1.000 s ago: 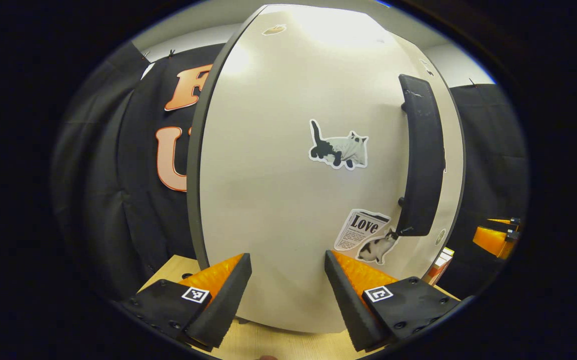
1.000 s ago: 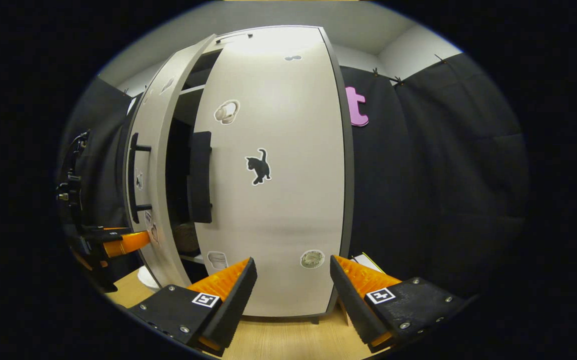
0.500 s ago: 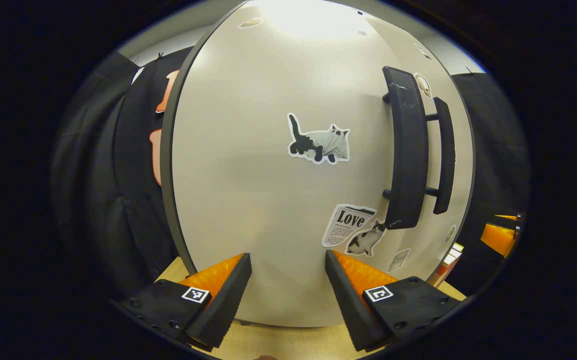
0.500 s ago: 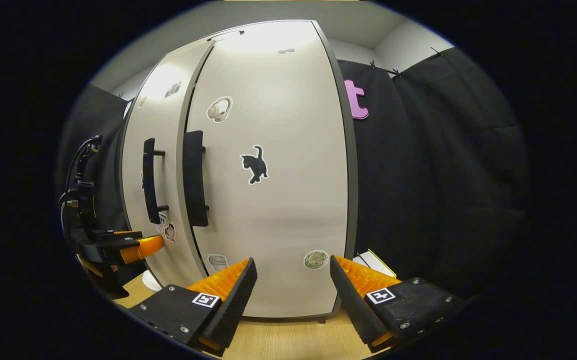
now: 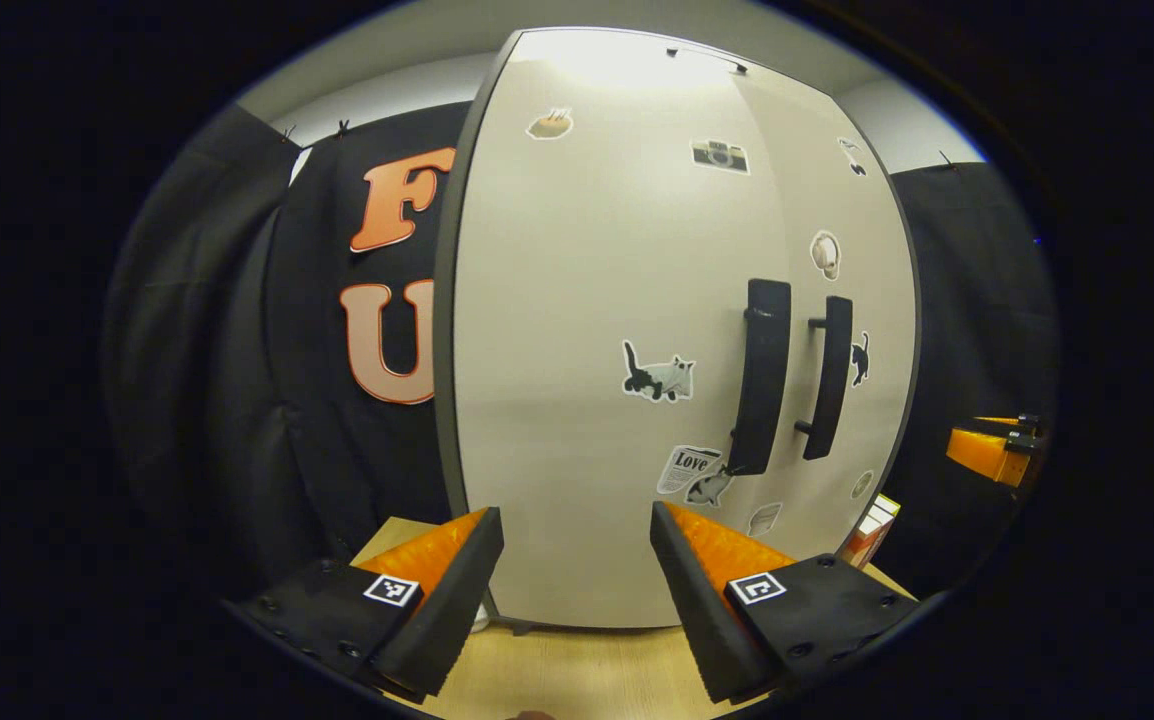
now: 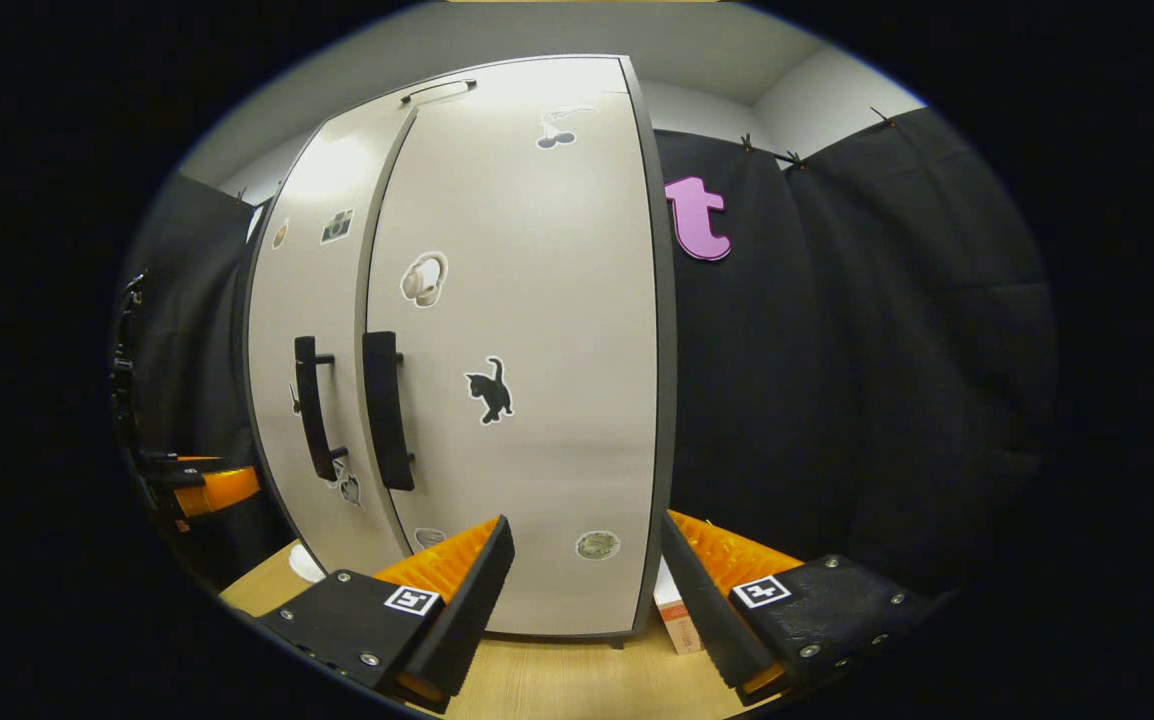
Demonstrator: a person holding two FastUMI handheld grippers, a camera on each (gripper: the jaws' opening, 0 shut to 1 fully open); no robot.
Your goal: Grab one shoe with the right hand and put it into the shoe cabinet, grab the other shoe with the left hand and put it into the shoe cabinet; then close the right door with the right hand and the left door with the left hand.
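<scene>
Pale grey laminate covers the front of a tall shoe cabinet [image 5: 587,330] standing on a light wooden table [image 5: 577,680], with black cloth behind it. Both doors look flush, with no dark gap between them, so the shoes are presumably shut inside; neither can be seen.

Going left to right in the left gripper view: the left gripper [image 5: 577,575] hangs in front of the lower part of the left door [image 5: 577,420], its jaws spread apart and empty, not touching the panel. On that door sit stickers of a camera and a black-and-white cat. Next come the two black bar handles, the left door's handle [image 5: 762,385] just beside the right door's handle [image 5: 830,375]. At the far right edge the right gripper [image 5: 987,455] peeks in.

In the right gripper view the left gripper [image 6: 207,488] shows at the far left, then the handles, then the right door [image 6: 537,420] with its black kitten sticker. The right gripper [image 6: 585,580] hovers low before that door, jaws likewise apart and holding nothing. A small box [image 6: 675,618] stands by the cabinet's right foot.

Judged from this, the closing step appears complete. The next move calls only for drawing both grippers clear, unless a door proves unlatched and needs a light push.
</scene>
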